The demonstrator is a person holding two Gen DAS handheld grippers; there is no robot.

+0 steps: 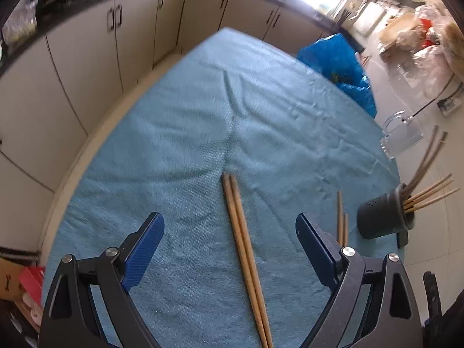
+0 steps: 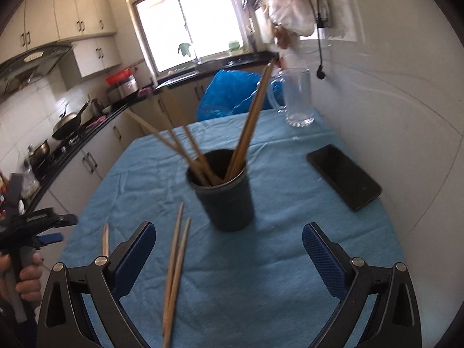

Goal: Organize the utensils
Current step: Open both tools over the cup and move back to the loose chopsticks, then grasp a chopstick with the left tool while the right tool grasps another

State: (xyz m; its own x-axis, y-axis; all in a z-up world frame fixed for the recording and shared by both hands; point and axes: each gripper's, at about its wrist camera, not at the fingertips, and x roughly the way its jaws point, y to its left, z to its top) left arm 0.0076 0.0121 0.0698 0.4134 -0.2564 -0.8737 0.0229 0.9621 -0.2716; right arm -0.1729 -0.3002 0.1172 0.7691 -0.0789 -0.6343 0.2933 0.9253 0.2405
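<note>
The left gripper [image 1: 230, 227] hangs with jaws wide and empty, straddling a pair of chopsticks [image 1: 245, 258] that lies flat on the blue cloth [image 1: 203, 116], lined up for a pinch. That cloth is bare toward its far edge, so there is open room ahead. To the right a second pair [image 2: 174, 272] lies between the right gripper's [image 2: 229, 239] fingers, jaws also spread wide, gripping nothing. Beyond stands the dark holder [image 2: 224, 197], upright, already bristling with chopsticks, likely the goal. A phone [image 2: 343, 177] and glass mug [image 2: 297, 98] crowd the cloth's right edge by the wall.
</note>
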